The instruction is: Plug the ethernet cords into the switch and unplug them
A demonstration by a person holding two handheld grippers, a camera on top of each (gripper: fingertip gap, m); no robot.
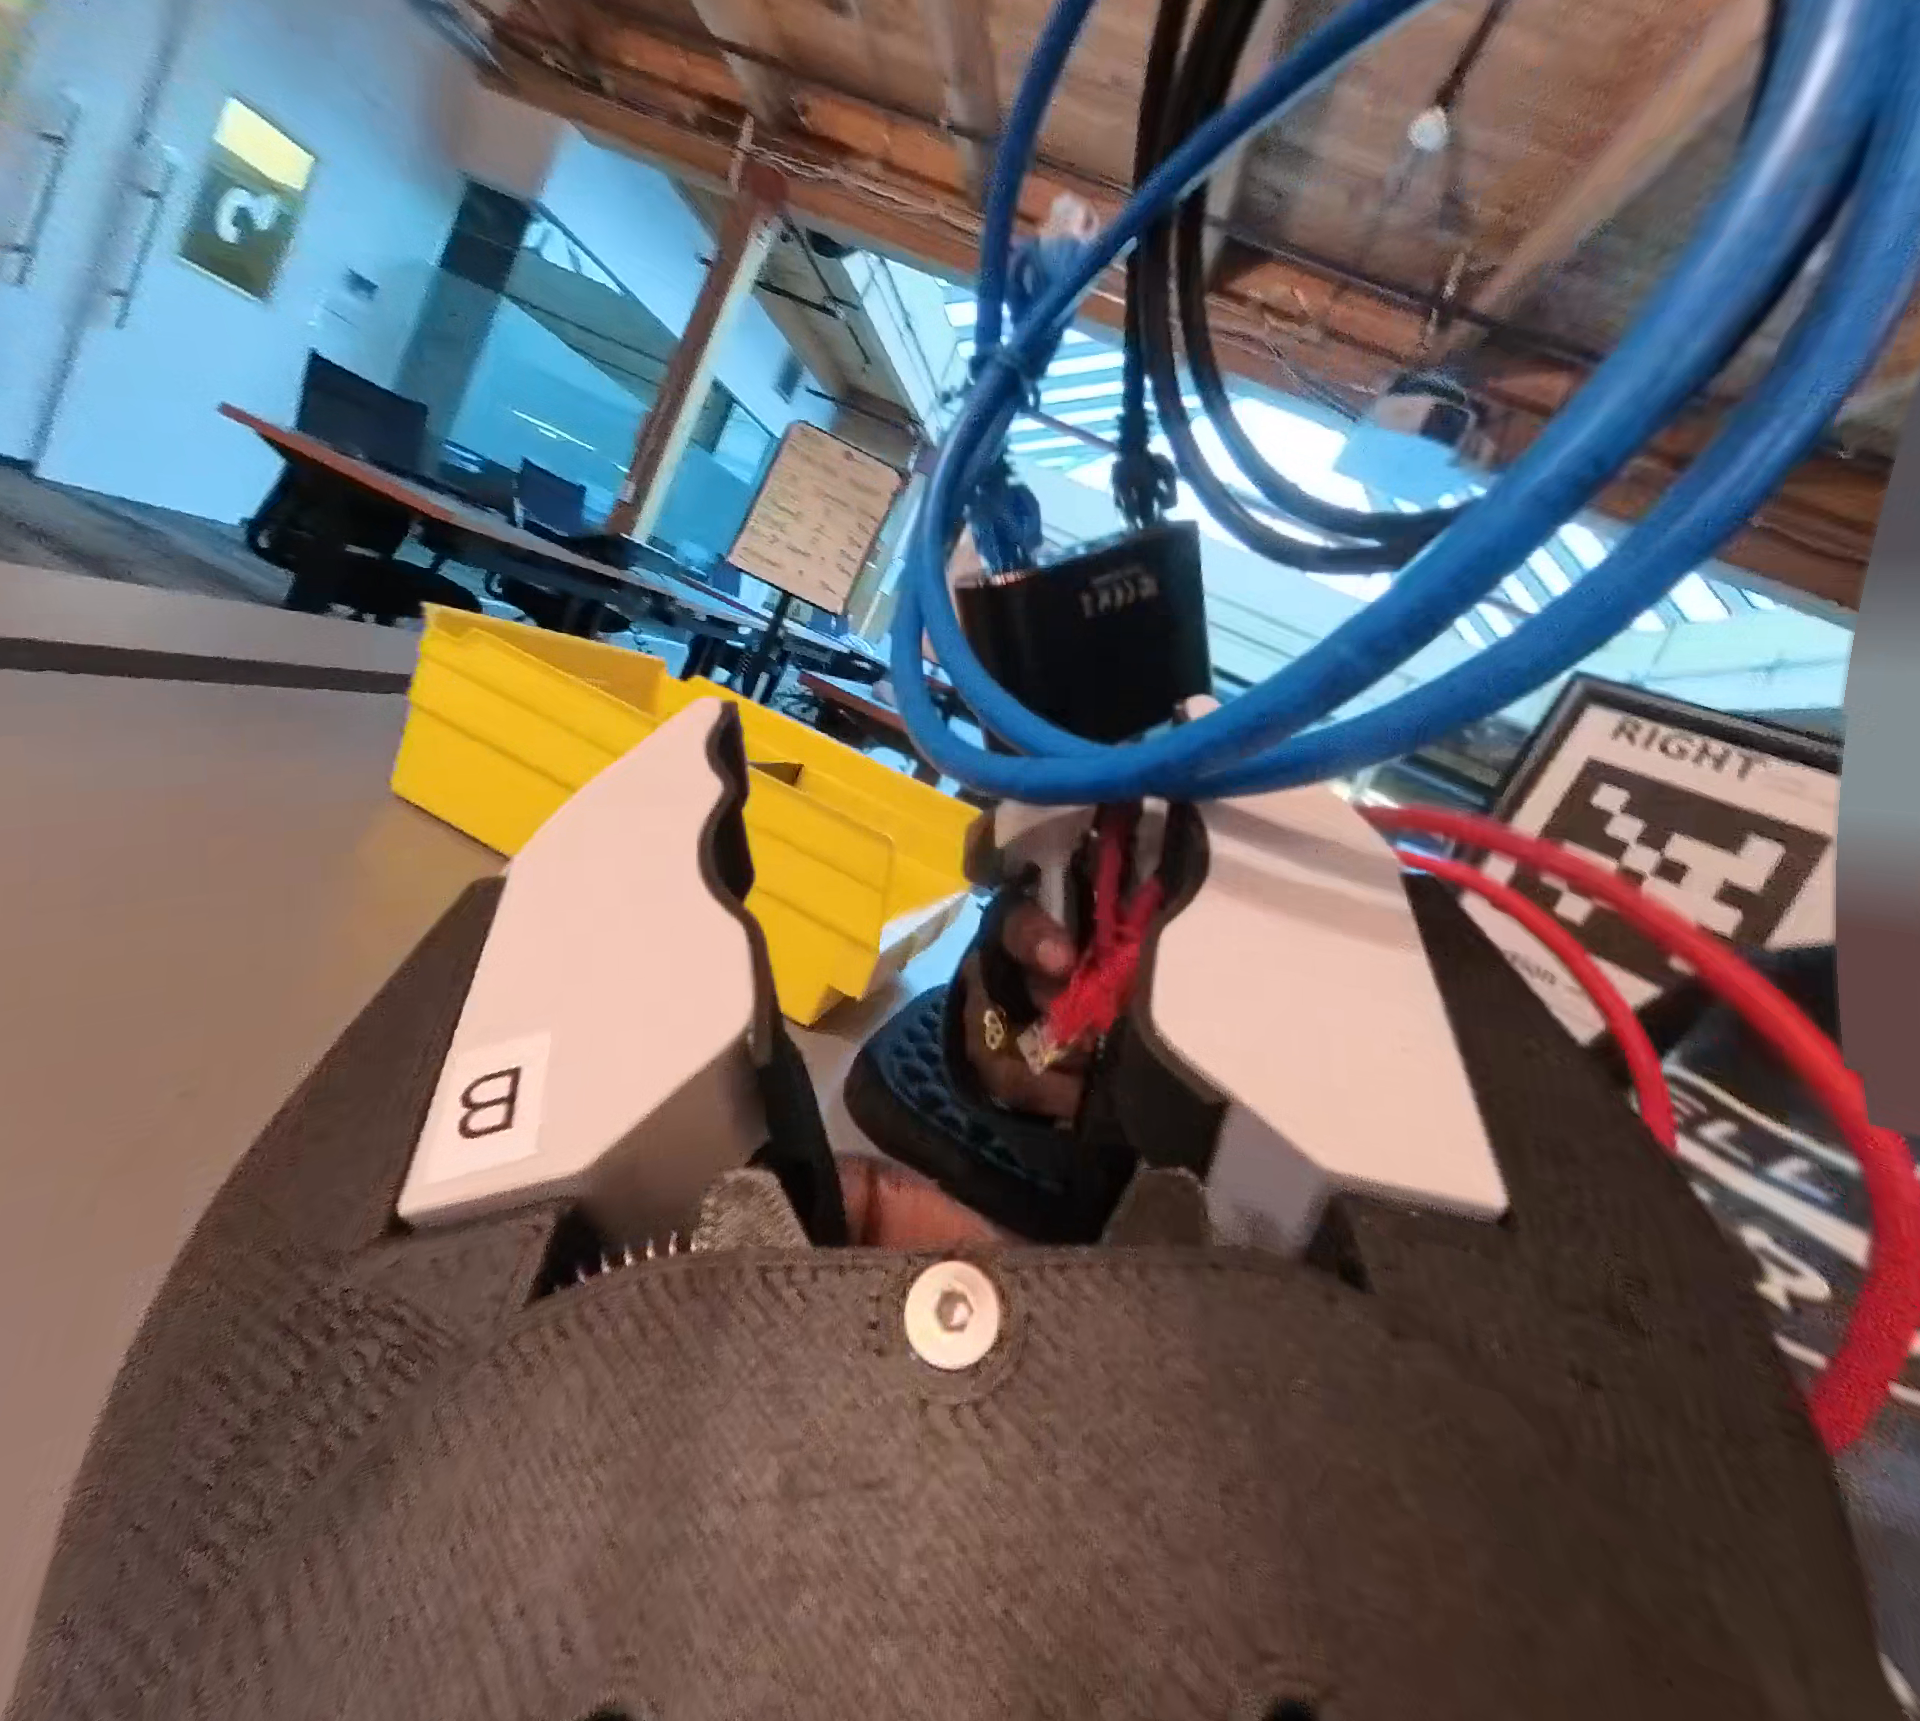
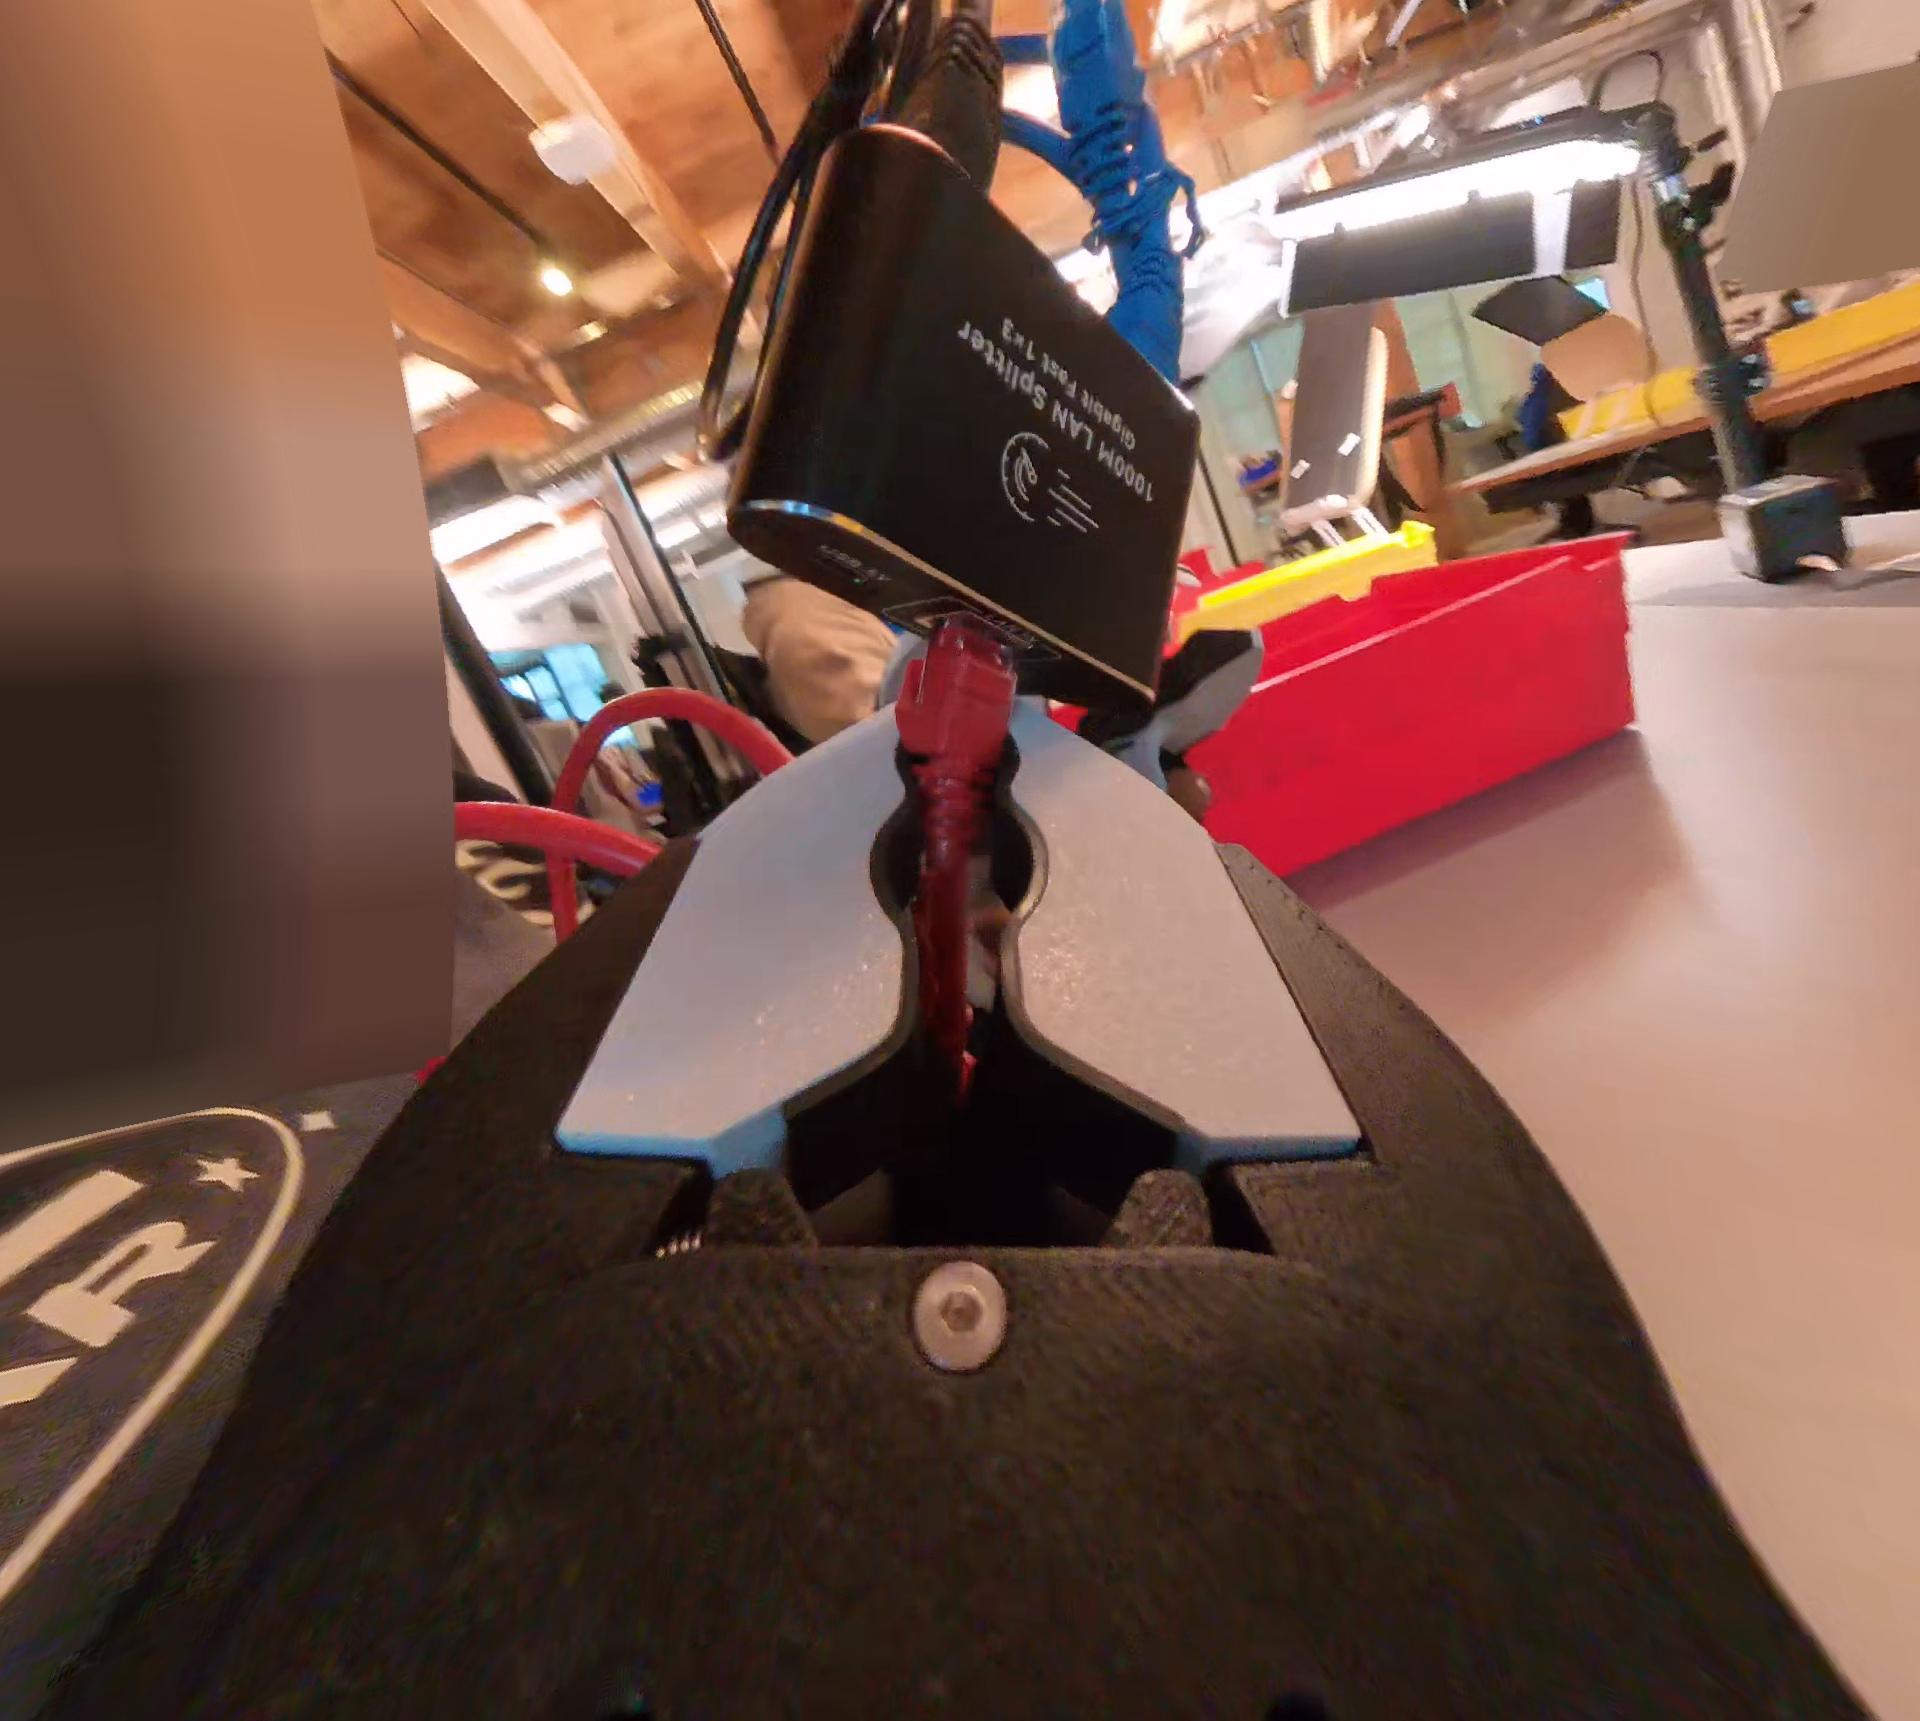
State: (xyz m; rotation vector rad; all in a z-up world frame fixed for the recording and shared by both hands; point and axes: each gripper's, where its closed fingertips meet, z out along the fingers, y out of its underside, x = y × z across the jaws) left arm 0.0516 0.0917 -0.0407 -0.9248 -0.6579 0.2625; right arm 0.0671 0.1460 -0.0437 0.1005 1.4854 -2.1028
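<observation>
The black switch (image 2: pixel 966 404) hangs tilted in the air, with a blue cord (image 2: pixel 1132 237) and a black cord (image 2: pixel 956 40) running up from its top end. My right gripper (image 2: pixel 958 736) is shut on the red cord's plug boot (image 2: pixel 951 798), and the plug tip sits in the mouth of a port on the switch's lower face. My left gripper (image 1: pixel 961 736) is open, fingers wide apart, just under the switch (image 1: pixel 1091 622). The blue cord (image 1: pixel 1787 269) loops across its right finger (image 1: pixel 1299 996). The right gripper (image 1: pixel 1039 840) shows between them, holding red cord (image 1: pixel 1117 850).
A yellow bin (image 1: pixel 623 757) stands on the grey table (image 1: pixel 156 944) ahead of the left gripper. A red bin (image 2: pixel 1403 684) with a yellow bin (image 2: pixel 1320 570) behind it lies right of the switch. A lamp stand base (image 2: pixel 1782 533) sits far right. A person's clothing (image 2: pixel 104 1256) is close on the left. Left tips to right tips: about 7 cm.
</observation>
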